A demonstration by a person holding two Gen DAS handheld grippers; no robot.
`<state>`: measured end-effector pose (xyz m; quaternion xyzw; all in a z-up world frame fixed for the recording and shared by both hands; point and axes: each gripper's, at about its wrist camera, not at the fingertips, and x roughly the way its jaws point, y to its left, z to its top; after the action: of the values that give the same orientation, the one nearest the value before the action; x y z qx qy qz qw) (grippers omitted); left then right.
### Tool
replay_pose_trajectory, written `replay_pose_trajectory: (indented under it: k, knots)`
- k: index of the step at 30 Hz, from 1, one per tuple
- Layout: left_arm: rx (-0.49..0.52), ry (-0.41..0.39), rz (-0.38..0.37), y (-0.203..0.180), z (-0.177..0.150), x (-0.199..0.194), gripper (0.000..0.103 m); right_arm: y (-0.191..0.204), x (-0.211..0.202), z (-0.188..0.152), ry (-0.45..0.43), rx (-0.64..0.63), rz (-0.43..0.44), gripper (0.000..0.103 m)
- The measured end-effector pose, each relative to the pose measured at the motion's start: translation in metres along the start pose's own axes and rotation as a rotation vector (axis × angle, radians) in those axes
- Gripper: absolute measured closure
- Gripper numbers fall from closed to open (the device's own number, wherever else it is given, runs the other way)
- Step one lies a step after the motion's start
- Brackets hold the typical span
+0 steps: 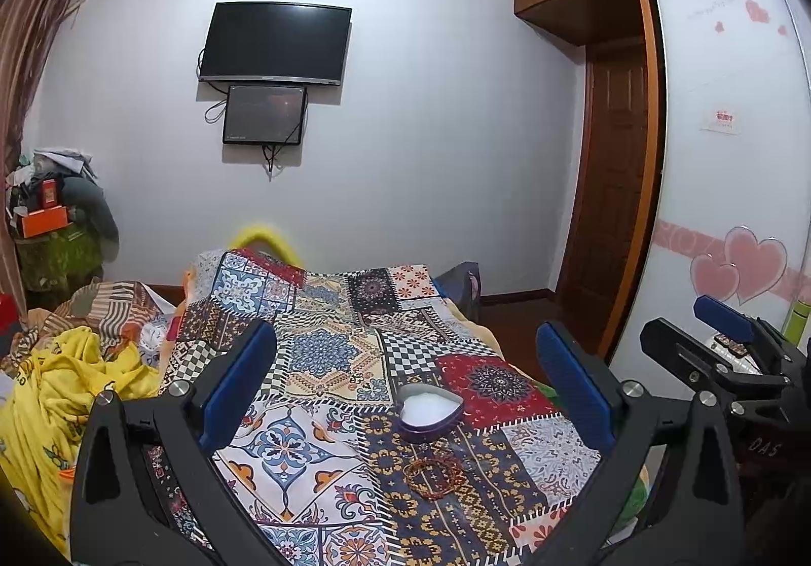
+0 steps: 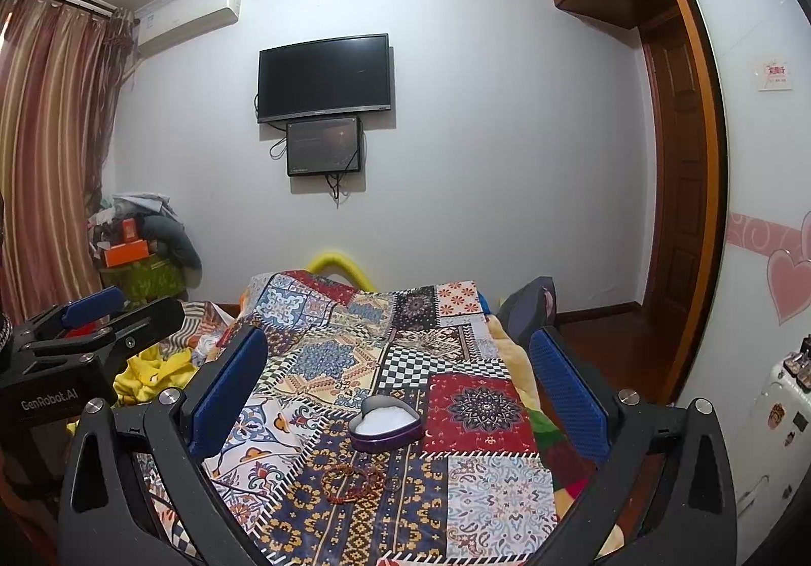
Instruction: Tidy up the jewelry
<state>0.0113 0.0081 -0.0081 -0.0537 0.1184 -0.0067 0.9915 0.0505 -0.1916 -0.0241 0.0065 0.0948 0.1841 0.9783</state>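
Both the left claw (image 1: 405,383) and the right claw (image 2: 398,383) stood wide open and held nothing, hovering above the bed (image 1: 324,353), presumably poised before a first pick. The beaded bracelets (image 1: 436,472) lay loose on the patchwork cover at lower centre of frame, just in front of the open heart-shaped tin (image 1: 430,413), which apparently was placed there to receive them.

Two grippers, left (image 1: 405,383) and right (image 2: 400,383), one heart-shaped box (image 1: 430,413), one beaded bracelet (image 1: 435,473) and two wall screens (image 1: 273,43) are counted.
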Motion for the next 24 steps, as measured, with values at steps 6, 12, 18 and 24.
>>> replay_pose_trajectory:
  k: [6, 12, 18, 24]
  knots:
    - [0.005, -0.002, 0.0, -0.0028, 0.0019, -0.001, 0.0, -0.0002, -0.0003, 0.001, -0.002, 0.002, 0.001, 0.0]
    - [0.011, -0.006, 0.007, -0.0043, 0.0026, -0.0014, 0.0, -0.0001, -0.0007, 0.0007, -0.001, 0.003, 0.002, 0.0]
    - [0.017, -0.012, 0.011, -0.0061, 0.0025, -0.003, 0.0, 0.0013, -0.0028, 0.002, -0.003, 0.004, 0.004, 0.0]
    - [0.013, -0.013, 0.003, -0.0064, 0.0023, -0.004, 0.0, 0.0012, -0.0031, 0.0032, -0.003, 0.004, 0.004, 0.0]
